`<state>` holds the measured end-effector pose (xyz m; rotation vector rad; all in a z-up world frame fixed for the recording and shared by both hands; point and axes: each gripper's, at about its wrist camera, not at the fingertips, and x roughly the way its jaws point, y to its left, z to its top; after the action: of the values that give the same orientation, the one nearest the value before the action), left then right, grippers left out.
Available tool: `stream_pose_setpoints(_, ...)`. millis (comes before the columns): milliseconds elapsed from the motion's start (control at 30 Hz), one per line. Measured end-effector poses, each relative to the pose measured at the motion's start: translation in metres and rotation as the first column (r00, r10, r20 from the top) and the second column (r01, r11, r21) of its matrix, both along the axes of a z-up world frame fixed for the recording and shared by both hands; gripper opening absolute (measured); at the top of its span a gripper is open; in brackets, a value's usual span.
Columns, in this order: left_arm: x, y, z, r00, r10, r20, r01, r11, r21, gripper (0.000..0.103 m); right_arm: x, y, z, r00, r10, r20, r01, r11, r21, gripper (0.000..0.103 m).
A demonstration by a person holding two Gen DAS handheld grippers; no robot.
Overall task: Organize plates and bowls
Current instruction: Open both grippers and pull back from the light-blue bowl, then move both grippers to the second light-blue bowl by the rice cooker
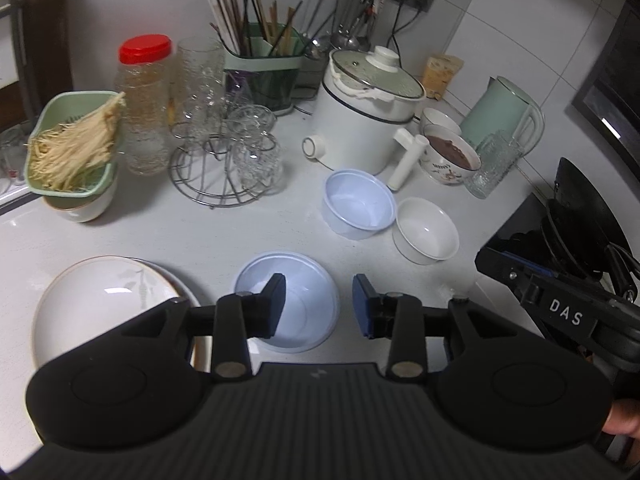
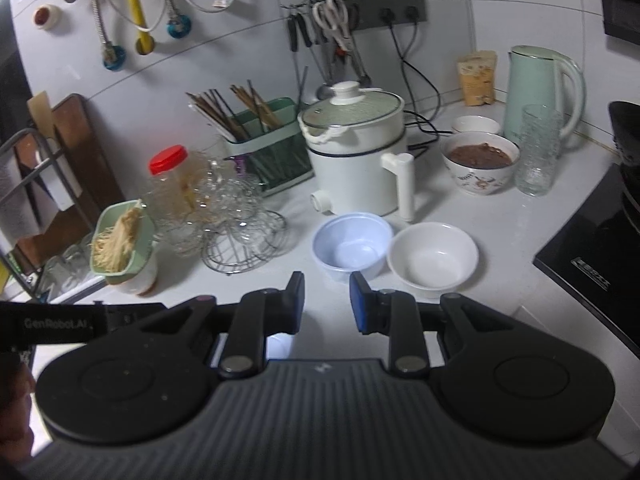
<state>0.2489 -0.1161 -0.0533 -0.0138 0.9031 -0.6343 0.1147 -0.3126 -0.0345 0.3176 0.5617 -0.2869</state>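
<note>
Left tool (image 1: 319,306) hovers over the near plastic bowl (image 1: 298,300) on the surface (image 1: 200,236), jaws apart, nothing held. Right tool (image 2: 326,302) apart, empty. Straddle the bowl's right rim, clamp, nest it into the far plastic bowl (image 1: 358,204).

- Two empty bowls, plastic bowl (image 2: 351,245) and ceramic bowl (image 2: 433,257), sit side by side on the bench (image 2: 500,300) before the cooker (image 2: 356,156).
- Filled bowl (image 2: 480,162) stands right of the cooker.
- Glass rack (image 2: 244,236) stands left of the cooker.
</note>
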Motion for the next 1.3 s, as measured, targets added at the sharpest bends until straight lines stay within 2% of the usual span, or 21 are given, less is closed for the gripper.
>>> stream_pose_setpoints(167, 0.015, -0.013, -0.014, 0.999, 0.008, -0.039, -0.008, 1.000, 0.013, 0.047, 0.009, -0.015, -0.006, 0.999, -0.024, -0.027, 0.024, 1.000, 0.006, 0.029)
stream_pose_setpoints(367, 0.051, -0.035, -0.024, 0.997, 0.039, -0.062, -0.038, 0.999, 0.020, 0.048, 0.041, -0.029, -0.014, 0.998, 0.006, -0.069, -0.006, 1.000, 0.006, 0.029)
stream_pose_setpoints(500, 0.078, -0.052, -0.033, 0.994, 0.055, -0.092, -0.051, 0.998, 0.041, 0.048, 0.064, -0.044, -0.022, 0.994, 0.016, -0.105, -0.014, 1.000, 0.017, 0.041)
stream_pose_setpoints(867, 0.141, -0.091, -0.070, 0.979, 0.074, -0.191, -0.060, 0.995, 0.082, 0.048, 0.134, -0.091, -0.051, 0.976, 0.026, -0.216, -0.010, 0.997, 0.077, 0.040)
stream_pose_setpoints(1100, 0.179, -0.118, -0.096, 0.957, 0.078, -0.279, -0.070, 0.997, 0.038, 0.048, 0.176, -0.115, -0.066, 0.969, 0.050, -0.241, -0.033, 0.997, 0.074, 0.040)
stream_pose_setpoints(1300, 0.195, -0.144, -0.114, 0.952, 0.051, -0.301, -0.035, 0.998, 0.056, 0.047, 0.204, -0.128, -0.088, 0.958, 0.075, -0.278, -0.055, 0.995, 0.079, 0.039)
